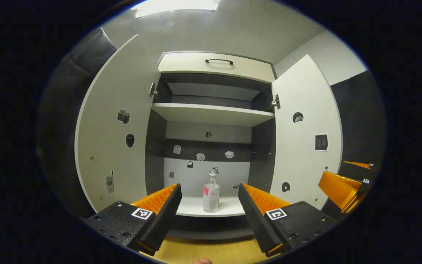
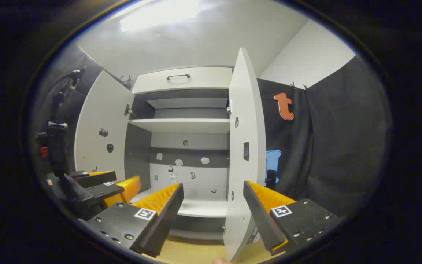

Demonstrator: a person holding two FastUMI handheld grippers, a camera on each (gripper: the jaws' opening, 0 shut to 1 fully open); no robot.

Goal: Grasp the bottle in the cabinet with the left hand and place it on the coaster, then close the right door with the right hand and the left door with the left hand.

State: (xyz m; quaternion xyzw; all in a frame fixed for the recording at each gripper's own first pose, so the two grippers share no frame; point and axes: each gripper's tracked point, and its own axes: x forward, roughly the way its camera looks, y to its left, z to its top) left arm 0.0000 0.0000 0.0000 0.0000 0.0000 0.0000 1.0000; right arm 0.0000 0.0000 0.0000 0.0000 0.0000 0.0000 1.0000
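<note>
Bottle upright on cabinet's bottom shelf, both doors open, left tool and right tool released.

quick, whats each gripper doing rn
left gripper: open, empty, fingers aimed at the bottle.
right gripper: open, empty, by the right door.

Setting: a recording booth, not a home. Ahead of the claw stands a white cabinet with both doors open, dark cloth walls hung either side, plain white ceiling above.
</note>
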